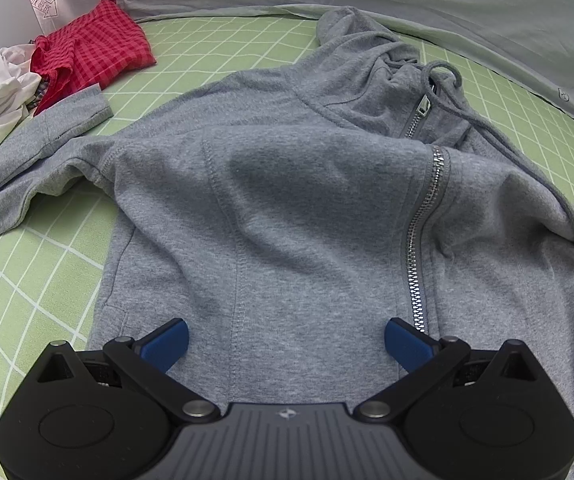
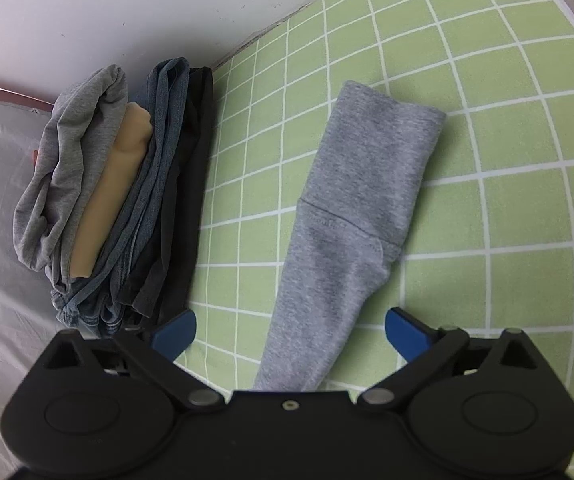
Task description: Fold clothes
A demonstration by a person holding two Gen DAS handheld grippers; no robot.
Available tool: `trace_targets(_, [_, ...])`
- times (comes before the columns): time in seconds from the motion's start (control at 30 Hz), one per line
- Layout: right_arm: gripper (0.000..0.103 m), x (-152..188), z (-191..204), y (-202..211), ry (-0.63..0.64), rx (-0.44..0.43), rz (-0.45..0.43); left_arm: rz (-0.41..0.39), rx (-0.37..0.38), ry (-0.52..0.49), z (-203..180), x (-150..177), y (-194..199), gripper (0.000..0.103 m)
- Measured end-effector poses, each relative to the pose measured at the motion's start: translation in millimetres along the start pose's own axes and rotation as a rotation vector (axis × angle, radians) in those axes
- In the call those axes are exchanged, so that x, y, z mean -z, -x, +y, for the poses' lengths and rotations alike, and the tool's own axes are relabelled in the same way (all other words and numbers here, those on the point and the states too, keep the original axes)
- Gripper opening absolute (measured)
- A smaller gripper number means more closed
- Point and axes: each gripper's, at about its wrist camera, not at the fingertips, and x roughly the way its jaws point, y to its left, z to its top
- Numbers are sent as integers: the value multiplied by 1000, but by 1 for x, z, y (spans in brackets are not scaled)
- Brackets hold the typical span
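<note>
A grey zip hoodie [image 1: 287,200] is spread front-up on the green grid-patterned sheet [image 1: 39,280], its zipper [image 1: 421,232] closed and one sleeve [image 2: 351,216] laid out flat under the right gripper [image 2: 290,334]. The fingers of both the left gripper [image 1: 285,344] and the right are spread wide, nothing pinched. A red checked garment [image 1: 91,52] is seen beyond the hoodie, and a stack of folded clothes [image 2: 127,200] beside the sleeve

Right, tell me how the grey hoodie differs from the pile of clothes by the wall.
The grey hoodie lies spread open on the green grid sheet, sleeves out; the pile of clothes is folded and stacked. The hoodie is one grey garment with a metal zipper; the pile mixes grey, tan, denim and black pieces. Both rest on the same sheet, untouched by either gripper.
</note>
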Motion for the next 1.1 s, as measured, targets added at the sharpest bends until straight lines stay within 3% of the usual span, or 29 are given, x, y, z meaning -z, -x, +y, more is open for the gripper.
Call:
trace_targets(0.07, [102,-1,-3,0,-20,-14,-4,-4,-1,1,0,1,0,103])
trace_targets(0.1, [96,-2,-5,0,-29,-21,-6,-5,-1,1,0,1,0,103])
trace_targets(0.13, [63,-3,-6,1,-39,-28,-8,-7,-1,1,0,1,0,103])
trace_targets(0.17, [39,-4,-6,-1,-43,-31,-3,-7,-1,1,0,1,1,103])
trace_targets(0.2, [5,-6,-6,-3,-46,-34,2,-7,-1,1,0,1,1,103])
trace_targets(0.4, [3,-15,-5,-13,-67,-55,32,-7,1,-3,2,1,1,103])
trace_targets(0.5, [2,-24,23,5,8,-226,-20,-7,1,-2,2,1,1,103])
trace_targets(0.73, [2,-27,51,57,284,-421,-122,-12,1,-2,3,1,0,103])
trace_targets(0.8, [2,-23,39,52,343,-302,-121,-14,1,-2,4,1,0,103])
trace_targets(0.87, [2,-14,23,39,414,-112,-93,-14,1,-3,4,1,0,103])
trace_targets(0.93, [3,-5,11,28,492,-3,-77,-13,1,-3,4,1,0,103])
trace_targets(1.0, [4,-3,0,22,468,26,-69,-12,1,-4,4,1,0,103])
trace_targets(1.1, [6,-11,-4,20,386,-7,-64,-11,1,-4,3,1,0,103])
